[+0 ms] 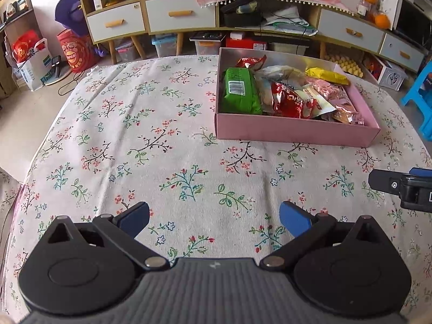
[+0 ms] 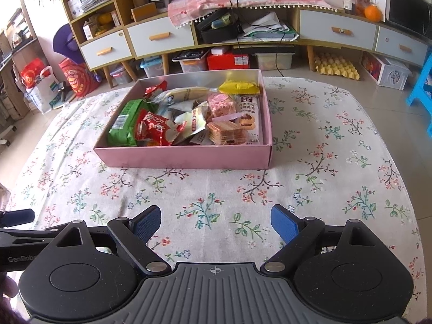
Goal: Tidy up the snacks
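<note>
A shallow pink box [image 2: 183, 158] [image 1: 297, 131] sits on the floral tablecloth, filled with several snack packs: a green pack [image 2: 122, 125] [image 1: 239, 91], a red pack [image 2: 154, 129] [image 1: 287, 100], a yellow pack [image 2: 239, 87] [image 1: 328, 75] and wafer packs [image 2: 226, 132]. My left gripper [image 1: 214, 220] hovers open over bare cloth, well short of the box, with nothing between its blue pads. My right gripper [image 2: 216, 224] is open too, empty, in front of the box. Each gripper shows at the other view's edge [image 1: 402, 186] [image 2: 16, 217].
The floral tablecloth [image 1: 135, 135] [image 2: 324, 162] covers the whole table. Beyond its far edge stands a low cabinet with drawers [image 2: 159, 39], storage bins beneath, red bags [image 1: 75, 51] on the floor at left, and a blue stool [image 2: 424, 86] at right.
</note>
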